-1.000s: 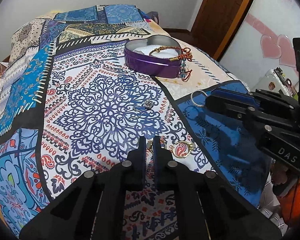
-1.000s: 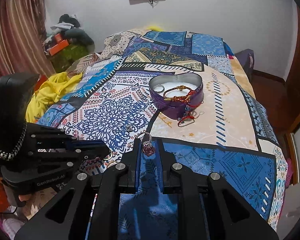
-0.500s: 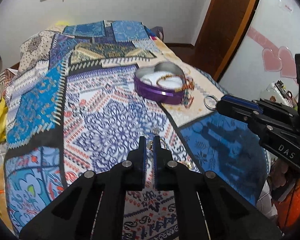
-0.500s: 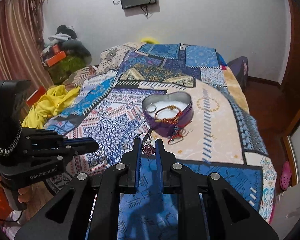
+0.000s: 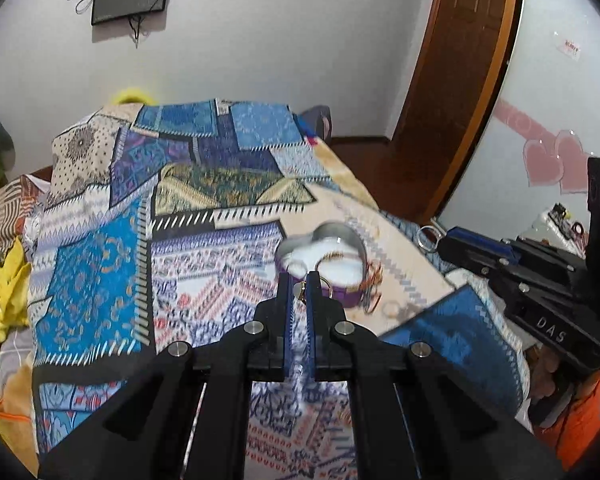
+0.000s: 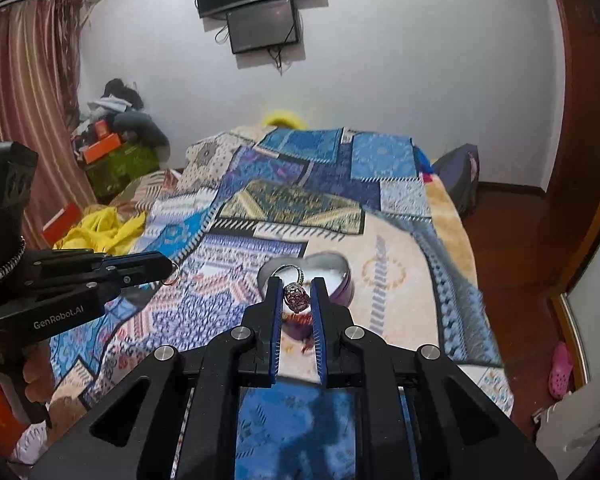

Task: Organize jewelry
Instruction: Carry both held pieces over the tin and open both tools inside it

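Note:
A purple heart-shaped tin (image 5: 352,297) (image 6: 346,290) with a white lining stands on the patterned bedspread, with a red-and-gold bracelet (image 5: 333,255) draped over its rim. My left gripper (image 5: 299,281) (image 6: 166,270) is up off the bed just before the tin, shut on a small gold earring (image 5: 300,290) whose hoop (image 6: 175,274) hangs at the tips. My right gripper (image 6: 296,285) (image 5: 440,242) is to the right of it, shut on a silver ring with a purple stone (image 6: 296,299) (image 5: 425,236). Both point toward the tin.
The bedspread (image 6: 400,280) covers a bed that drops off at the right to a wooden floor and a door (image 5: 460,80). Yellow cloth (image 6: 100,228) lies at the bed's left edge. A small blurred piece (image 5: 392,310) lies on the spread beside the tin.
Both grippers have risen and tipped upward, so more wall shows. The left one has lifted the earring off the bedspread. The tin now sits just beyond both sets of tips.

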The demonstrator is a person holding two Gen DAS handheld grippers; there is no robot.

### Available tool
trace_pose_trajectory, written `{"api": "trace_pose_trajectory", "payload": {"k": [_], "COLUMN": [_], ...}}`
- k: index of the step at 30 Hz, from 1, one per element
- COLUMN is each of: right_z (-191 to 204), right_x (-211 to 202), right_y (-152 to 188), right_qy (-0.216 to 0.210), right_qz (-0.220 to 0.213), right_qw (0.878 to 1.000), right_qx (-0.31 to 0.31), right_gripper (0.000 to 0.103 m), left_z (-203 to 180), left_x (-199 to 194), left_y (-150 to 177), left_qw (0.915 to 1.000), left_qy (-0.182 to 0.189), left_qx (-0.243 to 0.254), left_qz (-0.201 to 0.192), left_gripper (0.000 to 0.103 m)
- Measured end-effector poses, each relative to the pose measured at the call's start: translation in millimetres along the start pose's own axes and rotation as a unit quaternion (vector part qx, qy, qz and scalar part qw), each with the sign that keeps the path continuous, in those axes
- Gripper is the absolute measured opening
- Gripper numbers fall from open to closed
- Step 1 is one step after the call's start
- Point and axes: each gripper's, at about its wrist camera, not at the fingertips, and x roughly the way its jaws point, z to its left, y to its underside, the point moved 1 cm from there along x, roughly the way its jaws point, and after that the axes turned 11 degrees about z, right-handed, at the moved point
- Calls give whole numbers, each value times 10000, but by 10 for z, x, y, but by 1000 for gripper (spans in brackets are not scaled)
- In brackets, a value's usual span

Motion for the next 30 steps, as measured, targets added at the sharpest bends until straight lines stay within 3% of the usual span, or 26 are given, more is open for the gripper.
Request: {"api": "trace_pose_trajectory", "payload": {"k": [9,17,24,30], "right_z": [-92,-225,-239,-281], "right_x": [28,296,510,720], "right_y": [-174,-265,-332,-322], "right_qy": [75,35,147,54], "right_qz": [-223,-37,236,603], "right_qw": [9997,9996,9995,9981], "right_qx": [116,287,125,66], "right_gripper": [13,13,13,13], "left_z": [-28,6,79,121], "left_x": [95,282,607,820], "left_y": [-213,-371,-456,-453], "left_qw": [9997,9998,9999,9989], "left_qy": [29,53,-67,106], "left_qx": [-24,-77,-96,-154], "left_qz": [-221,-182,122,423], "left_gripper": [5,5,5,5]}}
